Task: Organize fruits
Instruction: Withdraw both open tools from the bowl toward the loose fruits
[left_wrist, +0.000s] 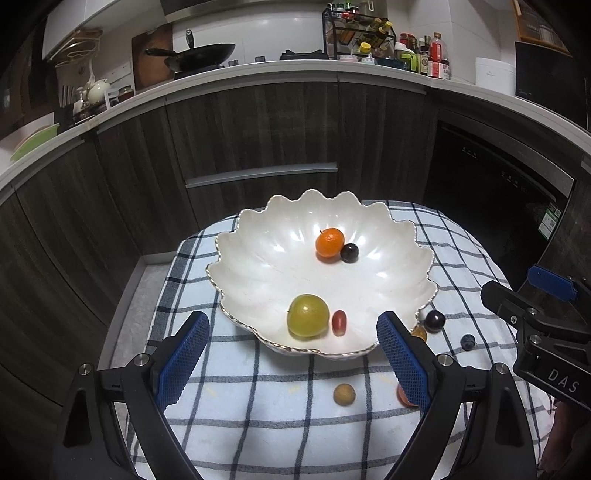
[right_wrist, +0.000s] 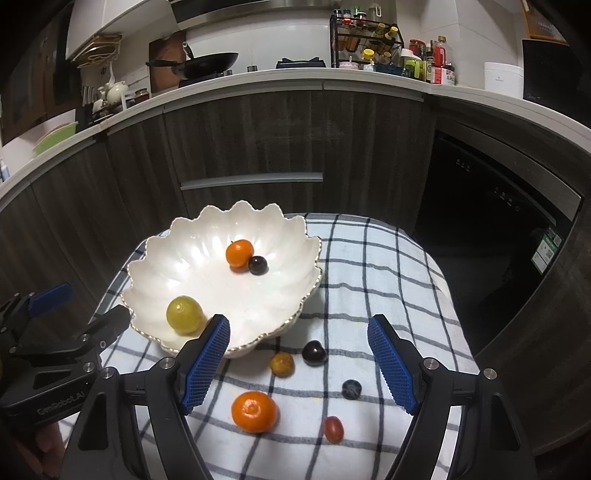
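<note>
Both tongs hang apart and hold nothing above the bench, which is covered by a checked cloth (right_wrist: 369, 280). Ahead of the left tongs (left_wrist: 293, 354), the white scalloped bowl (left_wrist: 258, 258) holds a green fruit (left_wrist: 308, 316) and a small red one (left_wrist: 339, 323) at its near side, and a tangerine (left_wrist: 329, 242) touching a dark plum (left_wrist: 349, 253) farther in. A small tan fruit (left_wrist: 344, 394) lies on the cloth between the left fingers. Between the fingers of the right tongs (right_wrist: 299, 363), loose on the cloth, lie a second tangerine (right_wrist: 254, 411), a brownish fruit (right_wrist: 282, 364), a dark cherry (right_wrist: 314, 353), a blueberry (right_wrist: 351, 389) and a red grape (right_wrist: 334, 429).
</note>
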